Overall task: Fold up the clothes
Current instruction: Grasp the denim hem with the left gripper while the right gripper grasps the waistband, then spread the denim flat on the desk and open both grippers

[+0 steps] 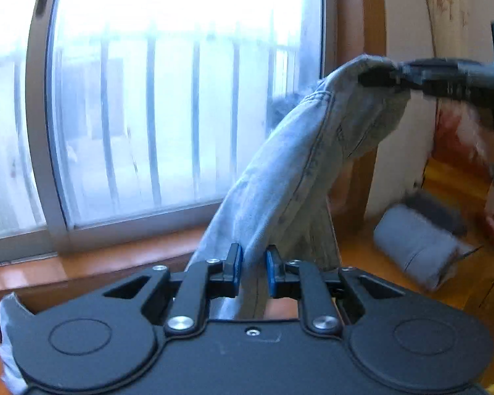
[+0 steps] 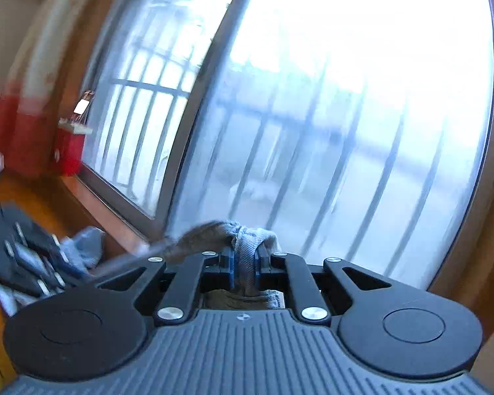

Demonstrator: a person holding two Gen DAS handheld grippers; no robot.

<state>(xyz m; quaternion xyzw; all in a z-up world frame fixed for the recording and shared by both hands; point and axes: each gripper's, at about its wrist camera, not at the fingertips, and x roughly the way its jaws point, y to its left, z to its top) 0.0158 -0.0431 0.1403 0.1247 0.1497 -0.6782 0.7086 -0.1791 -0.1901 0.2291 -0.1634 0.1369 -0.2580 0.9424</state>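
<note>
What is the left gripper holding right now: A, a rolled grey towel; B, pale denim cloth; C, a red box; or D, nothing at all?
B: in the left wrist view the left gripper has its blue pads closed on the pale denim cloth, which stretches up to the right gripper.

Daylight is pouring through the window (image 1: 181, 105), blowing its upper panes out to white glare. Motion blur is smearing both views, and fisheye distortion is bending the window frame (image 2: 194, 125) at the edges.
</note>
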